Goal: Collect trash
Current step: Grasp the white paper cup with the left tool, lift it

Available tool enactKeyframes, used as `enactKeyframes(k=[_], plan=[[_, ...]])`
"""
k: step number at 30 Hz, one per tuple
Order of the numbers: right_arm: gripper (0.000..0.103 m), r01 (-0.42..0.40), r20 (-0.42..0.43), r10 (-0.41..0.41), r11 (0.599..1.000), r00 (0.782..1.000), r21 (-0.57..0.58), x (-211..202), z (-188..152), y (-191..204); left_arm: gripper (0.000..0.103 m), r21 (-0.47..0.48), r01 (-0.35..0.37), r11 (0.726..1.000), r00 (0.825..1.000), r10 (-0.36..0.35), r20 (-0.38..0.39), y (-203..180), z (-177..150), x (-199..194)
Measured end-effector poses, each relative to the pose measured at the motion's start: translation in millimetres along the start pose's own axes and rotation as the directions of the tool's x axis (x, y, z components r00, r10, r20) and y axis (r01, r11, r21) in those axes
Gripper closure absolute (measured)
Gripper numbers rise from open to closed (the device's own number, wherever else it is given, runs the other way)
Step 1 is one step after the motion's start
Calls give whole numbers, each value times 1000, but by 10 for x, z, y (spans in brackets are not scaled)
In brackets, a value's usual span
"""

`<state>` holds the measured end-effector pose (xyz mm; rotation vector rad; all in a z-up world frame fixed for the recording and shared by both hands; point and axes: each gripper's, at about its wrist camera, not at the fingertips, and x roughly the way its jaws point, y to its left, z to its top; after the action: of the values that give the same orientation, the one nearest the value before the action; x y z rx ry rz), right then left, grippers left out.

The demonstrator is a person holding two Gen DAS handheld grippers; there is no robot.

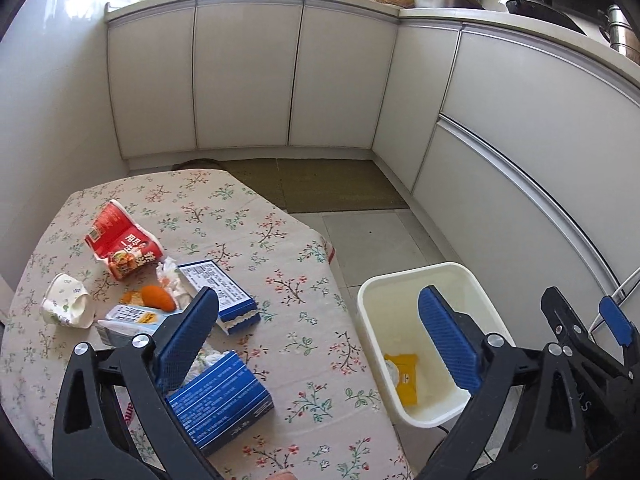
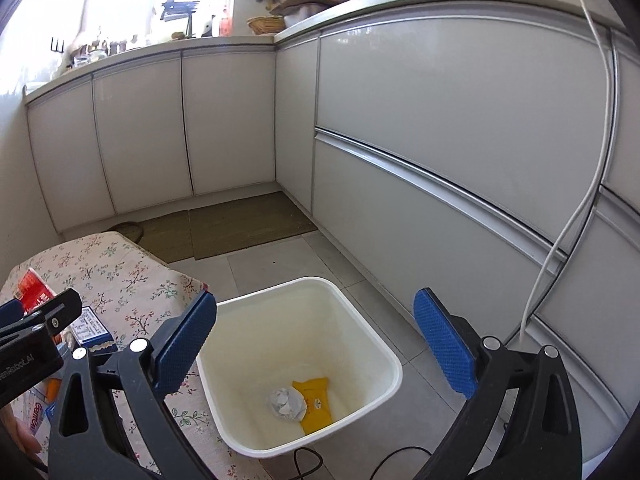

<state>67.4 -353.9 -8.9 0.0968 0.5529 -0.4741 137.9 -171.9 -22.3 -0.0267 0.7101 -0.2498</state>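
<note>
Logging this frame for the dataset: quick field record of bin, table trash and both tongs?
bin: white bin on the floor beside the table
in bin: yellow packet, crumpled grey wad
on table: red noodle cup, paper cup, two blue boxes, orange piece
left tongs: open, nothing held
right tongs: open, nothing held, over the bin

Floral tablecloth (image 1: 280, 248), cream bin (image 2: 384, 356), blue fingers (image 1: 188, 336).
</note>
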Motion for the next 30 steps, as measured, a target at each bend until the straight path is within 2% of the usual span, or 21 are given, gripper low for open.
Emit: enactKeyframes(k=[8, 18, 30], plan=[[7, -35, 9, 36, 998, 999, -43, -44, 23, 311, 7, -54, -46, 997, 999, 45, -15, 403, -63, -48], [7, -108, 16, 110, 987, 994, -119, -87, 43, 921, 7, -128, -105, 986, 994, 103, -29, 938, -73, -86], [7, -188, 17, 196, 957, 980, -220, -147, -2, 1727, 7, -227, -212, 951, 977, 204, -59, 1698, -114, -161]])
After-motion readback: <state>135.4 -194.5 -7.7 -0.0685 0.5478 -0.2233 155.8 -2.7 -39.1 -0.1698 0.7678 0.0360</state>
